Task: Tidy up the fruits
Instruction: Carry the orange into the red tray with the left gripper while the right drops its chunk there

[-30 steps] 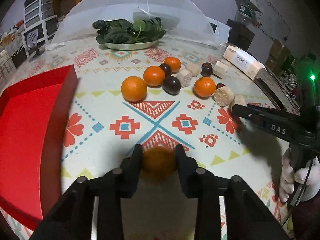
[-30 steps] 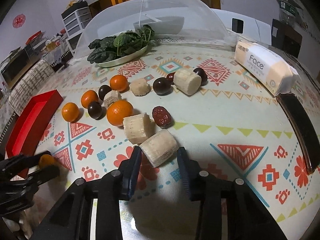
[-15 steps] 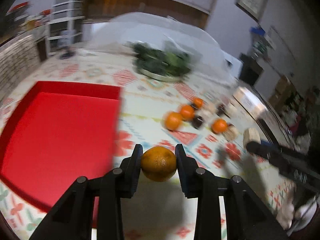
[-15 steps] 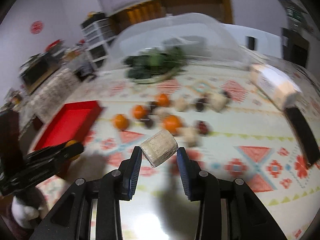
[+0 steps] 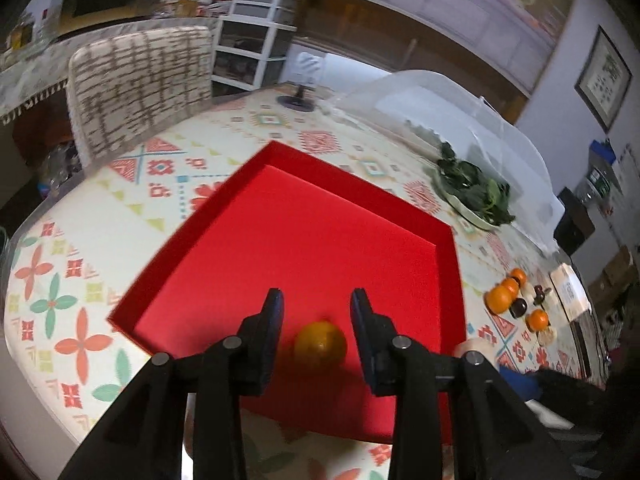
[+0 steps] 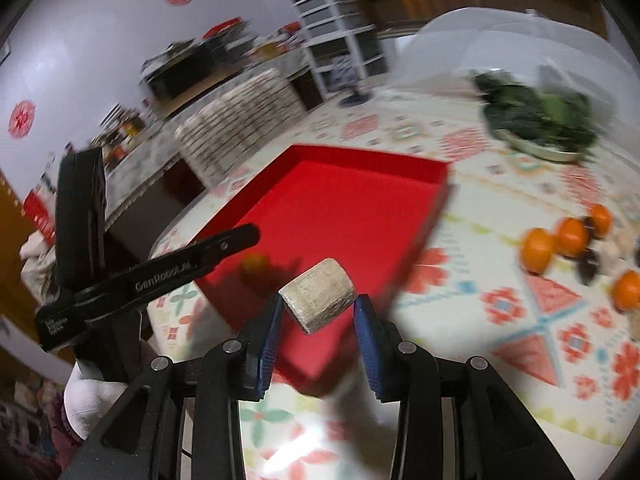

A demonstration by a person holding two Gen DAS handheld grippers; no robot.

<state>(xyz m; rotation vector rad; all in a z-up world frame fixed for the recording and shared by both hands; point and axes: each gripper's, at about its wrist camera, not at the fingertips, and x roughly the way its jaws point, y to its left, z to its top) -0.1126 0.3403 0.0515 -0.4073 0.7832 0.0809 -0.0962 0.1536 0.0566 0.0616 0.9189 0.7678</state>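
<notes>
A red tray (image 5: 448,276) lies on the patterned tablecloth; it also shows in the right wrist view (image 6: 436,168). My left gripper (image 5: 316,328) is open over the tray's near part. An orange (image 5: 320,345) lies on the tray floor between its fingers, free of both; it shows blurred in the right wrist view (image 6: 254,263). My right gripper (image 6: 318,320) is shut on a pale cut banana piece (image 6: 318,300) and holds it above the tray's near right corner. Its tip shows in the left wrist view (image 5: 472,346).
Several oranges (image 6: 538,246), dark fruits and banana pieces (image 5: 520,304) lie in a cluster right of the tray. A plate of greens (image 5: 474,196) and a clear dome cover (image 5: 460,108) stand at the back. A chair (image 5: 140,84) is beyond the table's left edge.
Both grippers swung left to the red tray. My left gripper opened and the orange dropped onto the tray floor. My right gripper carried the banana piece to the tray's near corner.
</notes>
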